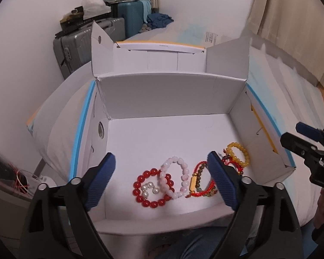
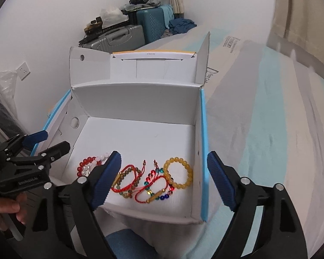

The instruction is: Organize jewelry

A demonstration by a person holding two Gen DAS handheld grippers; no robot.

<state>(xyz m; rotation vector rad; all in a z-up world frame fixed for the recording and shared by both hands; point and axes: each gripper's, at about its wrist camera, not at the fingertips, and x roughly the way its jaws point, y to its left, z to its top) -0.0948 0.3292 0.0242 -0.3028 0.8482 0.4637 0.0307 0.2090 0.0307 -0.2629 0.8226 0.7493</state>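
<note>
An open white cardboard box (image 1: 166, 95) (image 2: 136, 99) lies on the bed. Several bracelets lie in a row on its floor near the front: a red bead one (image 1: 140, 183) (image 2: 82, 164) ringing a small pearl piece (image 1: 149, 188), a pink bead one (image 1: 181, 166), red-cord ones with mixed beads (image 1: 199, 180) (image 2: 127, 179) (image 2: 153, 185), and a yellow bead one (image 1: 237, 153) (image 2: 179, 174). My left gripper (image 1: 162, 181) is open above the box's front, over the red and pink bracelets. My right gripper (image 2: 164, 181) is open and empty above the cord and yellow bracelets.
The box's lid (image 1: 159, 51) stands raised behind it. Suitcases (image 1: 80, 47) (image 2: 149, 23) piled with clothes stand against the far wall. The striped bedding (image 2: 270, 129) spreads to the right. Each gripper shows in the other's view, right (image 1: 308, 149), left (image 2: 32, 159).
</note>
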